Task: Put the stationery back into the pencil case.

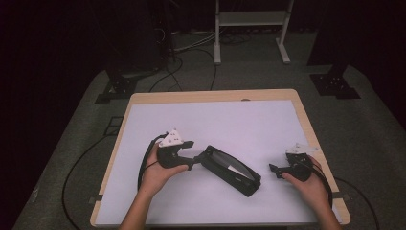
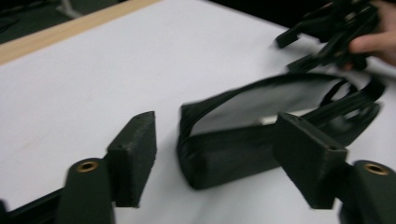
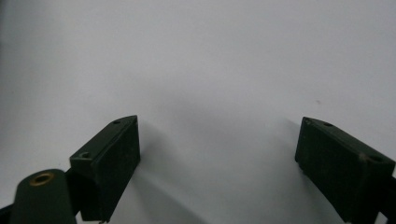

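My left gripper [image 2: 215, 158], fingers spread, faces the near end of the black pouch [image 2: 243, 140]; right gripper [image 3: 219, 163] likewise spread, farther off.

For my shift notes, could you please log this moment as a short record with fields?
Surface: white table top with wooden edge
Item: black zip pouch, unzipped, lying mid-table
Left gripper: open, jaws either side of the pouch's near end
Right gripper: open, apart from the pouch, over bare table
Floor: grey carpet, cables
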{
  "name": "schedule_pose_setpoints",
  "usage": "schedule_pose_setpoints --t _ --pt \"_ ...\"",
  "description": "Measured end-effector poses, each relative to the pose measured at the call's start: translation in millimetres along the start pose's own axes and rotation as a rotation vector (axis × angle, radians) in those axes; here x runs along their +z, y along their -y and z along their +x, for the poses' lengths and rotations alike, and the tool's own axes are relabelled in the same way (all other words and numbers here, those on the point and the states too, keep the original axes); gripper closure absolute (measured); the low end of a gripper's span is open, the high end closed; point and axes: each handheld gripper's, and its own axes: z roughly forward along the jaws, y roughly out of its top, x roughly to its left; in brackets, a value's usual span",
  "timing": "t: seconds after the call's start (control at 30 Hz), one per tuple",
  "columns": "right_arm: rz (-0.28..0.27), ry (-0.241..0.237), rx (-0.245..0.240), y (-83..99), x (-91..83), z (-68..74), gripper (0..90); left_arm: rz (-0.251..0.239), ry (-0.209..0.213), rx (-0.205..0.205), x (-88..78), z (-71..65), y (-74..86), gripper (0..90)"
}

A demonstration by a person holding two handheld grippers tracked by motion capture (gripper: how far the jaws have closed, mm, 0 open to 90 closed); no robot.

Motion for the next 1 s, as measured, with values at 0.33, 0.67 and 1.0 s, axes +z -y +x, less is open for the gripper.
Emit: schedule_pose_setpoints --t 0.33,0.67,1.0 --pt "0.001 0.0 0.0 -0.1 0.0 0.1 12.9 0.101 -0.119 -0.034 -14.8 5.7 16.4 16.6" --pt "0.001 0.0 0.0 -0.1 0.0 0.1 12.9 0.173 -0.174 -0.072 -34.1 14.5 41.2 11.6" --pt "0.001 0.001 0.0 -0.1 0.1 0.2 12.9 0.225 -0.223 -0.104 -51.4 17.3 65.1 10.7"
